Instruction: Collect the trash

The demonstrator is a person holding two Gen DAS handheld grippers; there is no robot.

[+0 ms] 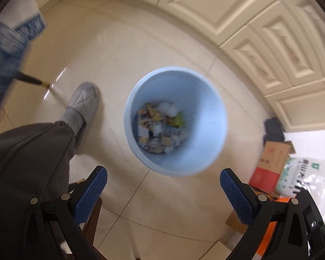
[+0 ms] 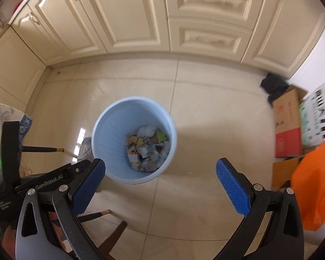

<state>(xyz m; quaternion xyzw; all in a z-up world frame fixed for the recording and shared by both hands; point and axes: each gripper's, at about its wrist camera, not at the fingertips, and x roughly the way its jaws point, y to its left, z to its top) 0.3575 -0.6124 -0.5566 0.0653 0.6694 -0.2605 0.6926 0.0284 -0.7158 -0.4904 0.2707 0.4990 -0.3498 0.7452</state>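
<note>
A light blue trash bin (image 1: 205,99) stands on the cream tiled floor, seen from above in both wrist views (image 2: 110,130). Crumpled paper, wrappers and white tissue (image 1: 160,127) lie at its bottom, and they also show in the right wrist view (image 2: 147,149). My left gripper (image 1: 163,184) hangs above the bin's near rim, jaws wide apart and empty. My right gripper (image 2: 160,173) is above the bin's near rim too, wide open and empty. The left gripper's black body (image 2: 43,184) shows at the lower left of the right wrist view.
Cream cabinet doors (image 2: 140,17) line the far wall. A person's leg in grey trousers and a grey slipper (image 1: 84,101) stands left of the bin. Cardboard boxes (image 2: 288,125), a printed bag (image 1: 303,177), an orange bag (image 2: 314,186) and a dark cloth (image 2: 273,84) sit at the right. Dark furniture legs (image 2: 41,149) stand at the left.
</note>
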